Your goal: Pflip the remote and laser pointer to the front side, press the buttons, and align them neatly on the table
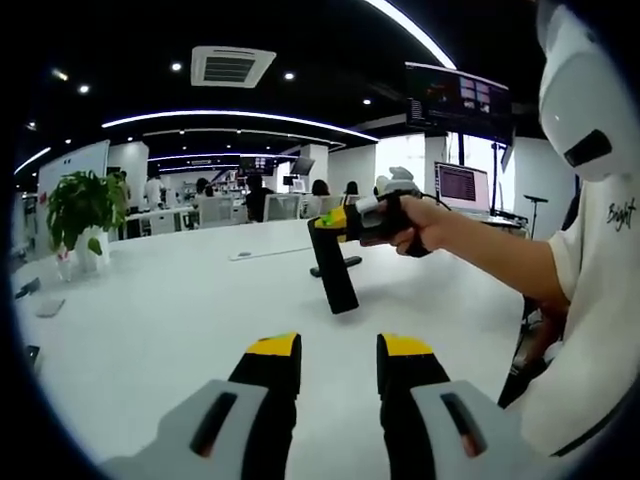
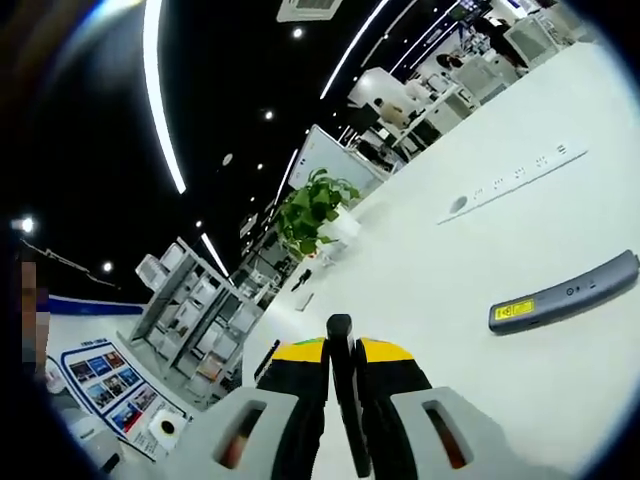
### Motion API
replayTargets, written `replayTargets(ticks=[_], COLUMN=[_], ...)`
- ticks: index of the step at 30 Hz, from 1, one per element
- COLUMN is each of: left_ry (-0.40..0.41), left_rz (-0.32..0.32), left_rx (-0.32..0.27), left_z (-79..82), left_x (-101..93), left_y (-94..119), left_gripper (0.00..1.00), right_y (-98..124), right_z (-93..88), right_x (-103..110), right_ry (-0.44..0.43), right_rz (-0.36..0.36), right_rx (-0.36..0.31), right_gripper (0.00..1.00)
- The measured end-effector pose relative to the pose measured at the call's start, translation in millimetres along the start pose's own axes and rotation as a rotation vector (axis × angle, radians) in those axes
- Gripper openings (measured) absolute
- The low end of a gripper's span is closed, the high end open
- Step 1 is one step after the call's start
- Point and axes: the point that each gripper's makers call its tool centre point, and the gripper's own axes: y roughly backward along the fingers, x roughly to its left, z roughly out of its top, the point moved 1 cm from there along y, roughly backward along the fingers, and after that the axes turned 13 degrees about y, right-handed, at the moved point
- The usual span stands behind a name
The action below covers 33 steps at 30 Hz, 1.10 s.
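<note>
In the left gripper view a person's hand holds my right gripper (image 1: 336,222) above the white table (image 1: 180,300), shut on the upper end of a black remote (image 1: 333,270) that hangs steeply down, its lower end close to the tabletop. Just behind it the dark laser pointer (image 1: 340,265) lies flat. My left gripper (image 1: 338,350) is low in front, open, with nothing between its jaws. In the right gripper view the remote (image 2: 341,385) shows edge-on, clamped between the yellow-tipped jaws of the right gripper (image 2: 340,352). The grey laser pointer (image 2: 566,292) with a yellow label lies to the right on the table (image 2: 450,290).
A potted plant (image 1: 80,205) (image 2: 315,210) stands at the table's far left corner. A flat socket strip (image 1: 270,253) (image 2: 515,178) is set into the tabletop. A laptop (image 1: 463,186) stands at the back right. The person's arm (image 1: 500,255) reaches in from the right.
</note>
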Motion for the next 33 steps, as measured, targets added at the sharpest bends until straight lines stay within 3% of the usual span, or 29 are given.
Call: replayTargets(ticks=[12,33], left_ry=[0.0,0.006], left_rz=[0.003,0.01], left_rx=[-0.002,0.0], left_z=[-0.9,-3.4], left_x=[1.0,2.7], left_y=[2,2], left_gripper=[0.32,0.32], right_y=[-10,-20], right_z=[-3.3,-9.9], right_x=[-11,-22], right_ry=[-0.003,-0.031], right_rz=[-0.008,-0.035], right_rx=[0.041,0.03], right_gripper=[0.14,0.14])
